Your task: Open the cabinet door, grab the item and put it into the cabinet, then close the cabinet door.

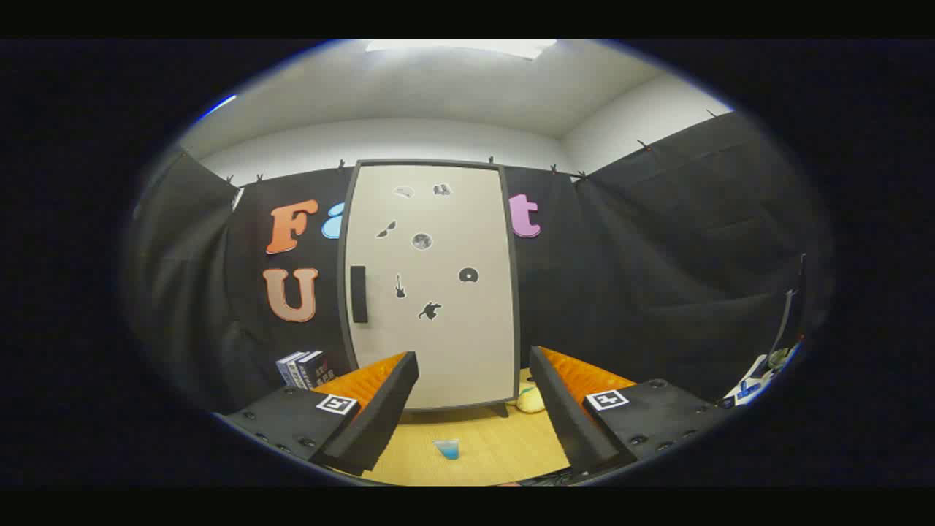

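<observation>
A: We held the claw [473,409] well back from the cabinet [431,285], its fingers spread wide apart with nothing between them. The door was shut, and its dark handle [359,294] sat on the side toward the books [303,369].

B: And the item? We judged it to be the small blue cup [447,448], standing upright on the counter [504,446] just ahead of the fingers and between them, well short of the cabinet.

A: What worried us?

B: The cup stood right in our path to the door. Had we gone straight in for the handle, we could have knocked it over. The handle also looked slim and flat, so the fingers might have slipped off. And a swinging door might have swept the pale soft thing [531,399] lying by the cabinet's foot.

A: Our count?

B: One cabinet, one door, one handle, one cup, one pale thing. Seven dark stickers [421,241] on the door. Two or three books; we could not tell which.
</observation>
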